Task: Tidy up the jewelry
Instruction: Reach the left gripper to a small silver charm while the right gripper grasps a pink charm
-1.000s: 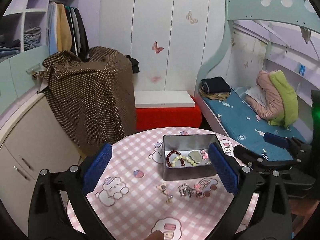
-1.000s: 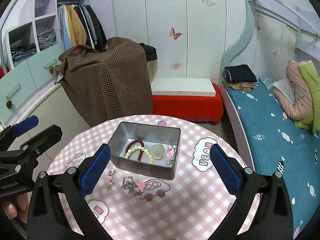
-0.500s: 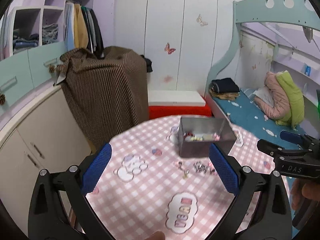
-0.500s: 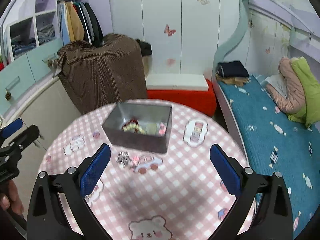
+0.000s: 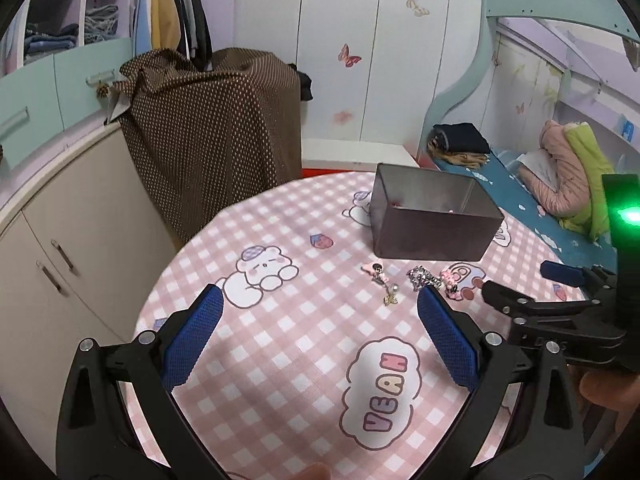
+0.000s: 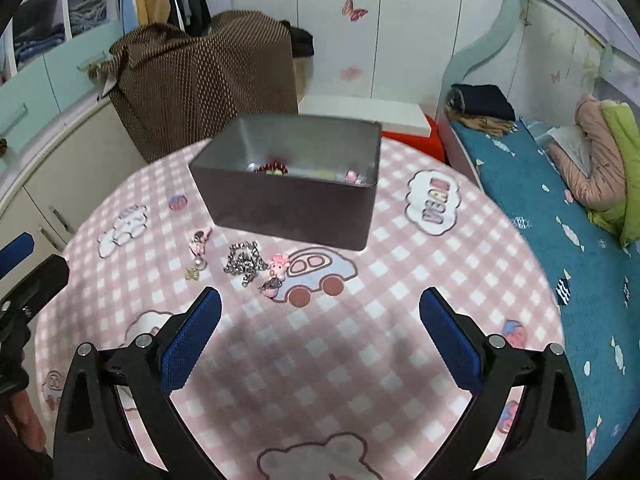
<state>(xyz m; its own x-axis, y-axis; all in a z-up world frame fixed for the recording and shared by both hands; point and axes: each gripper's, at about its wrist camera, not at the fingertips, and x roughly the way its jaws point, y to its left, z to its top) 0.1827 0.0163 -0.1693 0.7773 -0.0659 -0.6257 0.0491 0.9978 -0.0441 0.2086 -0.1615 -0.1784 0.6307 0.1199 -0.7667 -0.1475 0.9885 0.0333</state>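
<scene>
A grey metal box (image 5: 430,218) (image 6: 292,190) stands on the round pink checked table (image 5: 304,344) (image 6: 400,320) with beads and small pieces inside. In front of it lie a pink dangling earring (image 5: 382,284) (image 6: 199,254), a silver chain (image 5: 422,276) (image 6: 245,262) and a small pink charm (image 5: 450,280) (image 6: 276,270). My left gripper (image 5: 318,338) is open and empty, low over the table, short of the loose jewelry. My right gripper (image 6: 318,342) is open and empty, hovering just before the chain and charm.
A brown dotted cloth (image 5: 216,128) covers furniture behind the table. White cabinets (image 5: 60,240) stand at the left. A bed with a blue sheet (image 6: 560,208) and folded clothes runs along the right. The right gripper also shows at the right of the left wrist view (image 5: 560,308).
Both grippers have dropped lower and closer to the table, so the box is now seen from the side. Both stay open and empty.
</scene>
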